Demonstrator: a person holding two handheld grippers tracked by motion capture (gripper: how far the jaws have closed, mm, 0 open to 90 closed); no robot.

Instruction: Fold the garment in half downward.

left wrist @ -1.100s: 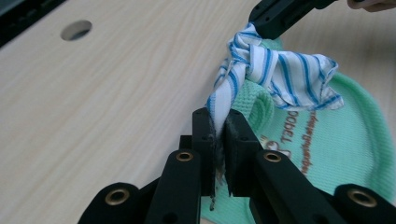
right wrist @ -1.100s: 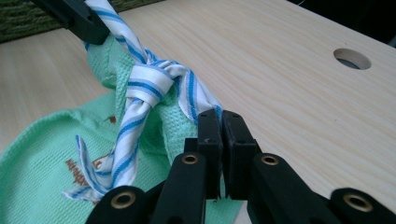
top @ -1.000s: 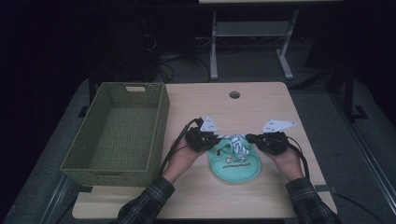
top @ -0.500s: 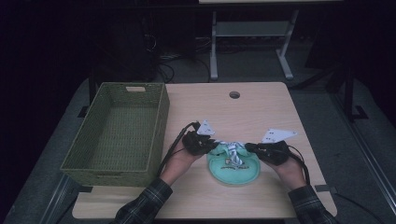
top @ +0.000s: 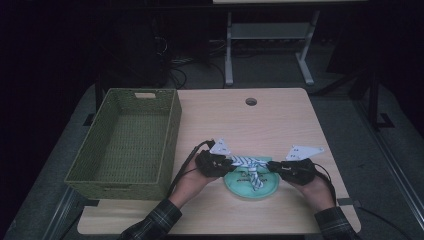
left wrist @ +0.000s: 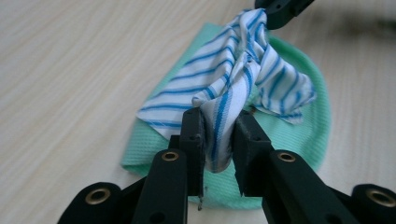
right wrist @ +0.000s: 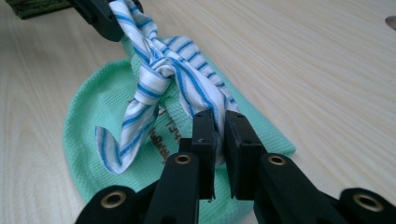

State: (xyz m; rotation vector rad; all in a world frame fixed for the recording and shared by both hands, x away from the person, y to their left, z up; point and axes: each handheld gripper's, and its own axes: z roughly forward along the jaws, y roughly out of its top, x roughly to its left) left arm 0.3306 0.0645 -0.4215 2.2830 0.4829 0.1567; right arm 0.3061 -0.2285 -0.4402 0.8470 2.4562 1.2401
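Observation:
A white cloth with blue stripes (top: 248, 162) stretches, knotted in the middle, between my two grippers just above a round green cloth (top: 250, 189) on the table. My left gripper (top: 231, 163) has one end between its pads (left wrist: 194, 128); its jaws have just been opening, and the cloth (left wrist: 243, 74) still fills the gap. My right gripper (top: 270, 166) pinches the other end (right wrist: 205, 100); its jaws have also just been opening a little. A loose tail (right wrist: 116, 144) droops onto the green cloth (right wrist: 93, 107). The left gripper view also shows the green cloth (left wrist: 303, 135).
A green woven basket (top: 169, 142) stands empty at the table's left. A round cable hole (top: 251, 101) sits near the far edge. The person's hands and plaid sleeves come in from the near edge.
Both hands have drawn toward the near edge and sunk a little. The striped cloth now lies lower, stretched flatter over the green cloth.

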